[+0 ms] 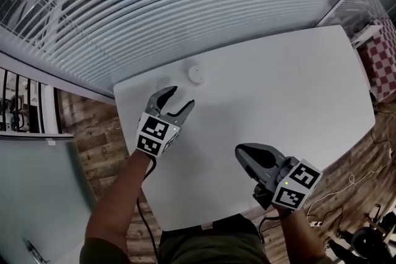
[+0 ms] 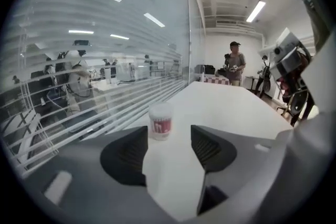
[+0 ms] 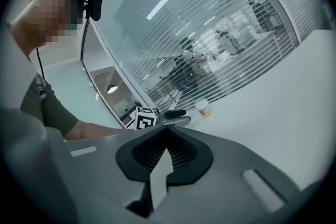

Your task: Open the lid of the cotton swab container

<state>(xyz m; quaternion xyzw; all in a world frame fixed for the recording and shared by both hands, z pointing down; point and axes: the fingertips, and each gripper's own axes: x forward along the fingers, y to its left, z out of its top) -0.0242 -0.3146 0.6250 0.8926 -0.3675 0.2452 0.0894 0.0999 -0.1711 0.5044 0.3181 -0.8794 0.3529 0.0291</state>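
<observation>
The cotton swab container [image 1: 196,75] is a small white tub with a red label and its lid on. It stands near the far left edge of the white table [image 1: 278,89]. My left gripper [image 1: 179,97] is open just short of the container, which shows ahead of the jaws in the left gripper view [image 2: 160,121], apart from both pads. Nothing is between the left gripper's jaws [image 2: 168,147]. My right gripper [image 1: 238,151] hovers over the table's near side, shut and empty [image 3: 167,152]. The right gripper view shows the container [image 3: 202,108] far off.
A glass wall with white blinds [image 1: 185,3] runs right behind the table's far edge. Wooden floor lies to the left [image 1: 93,133], and cables lie on it at the right [image 1: 352,188]. A person [image 2: 234,63] stands far across the room by a checkered table [image 1: 383,59].
</observation>
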